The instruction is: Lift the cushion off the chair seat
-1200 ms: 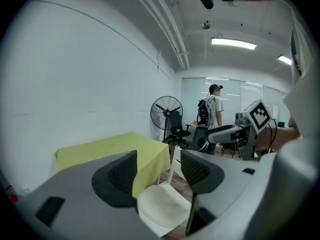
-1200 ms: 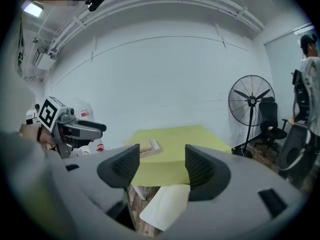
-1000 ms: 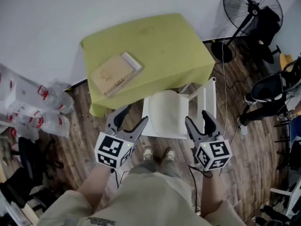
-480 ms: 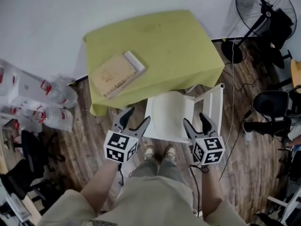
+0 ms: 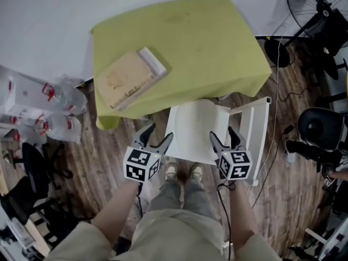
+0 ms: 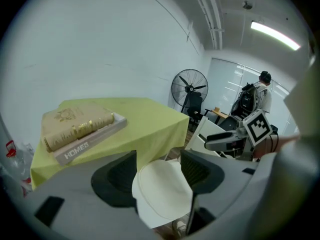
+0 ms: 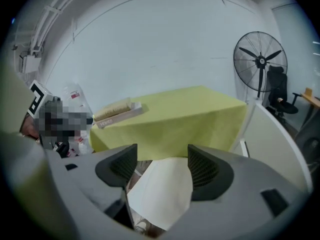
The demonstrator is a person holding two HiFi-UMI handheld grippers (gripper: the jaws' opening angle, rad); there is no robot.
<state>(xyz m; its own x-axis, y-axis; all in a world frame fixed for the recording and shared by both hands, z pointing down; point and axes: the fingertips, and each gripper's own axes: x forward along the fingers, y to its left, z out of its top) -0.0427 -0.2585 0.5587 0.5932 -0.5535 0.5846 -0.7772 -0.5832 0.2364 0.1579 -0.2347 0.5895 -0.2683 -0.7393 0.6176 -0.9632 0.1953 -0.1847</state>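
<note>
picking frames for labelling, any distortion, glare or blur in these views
Head view: fairly sharp and evenly lit, only mild bending at the edges, the cushion plain to see. Left gripper view: strong fisheye with dark rounded corners, and the ceiling light glares. Right gripper view: the same fisheye, flat light, the fan crisp.

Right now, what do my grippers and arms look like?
The left gripper and right gripper are grey, with two pointed jaws lined with dark ribbed pads. Each carries a white cube with black square markers and trails a dark cable. The right one's jaws have just been opening, nothing between them. Your top is beige, short-sleeved.
</note>
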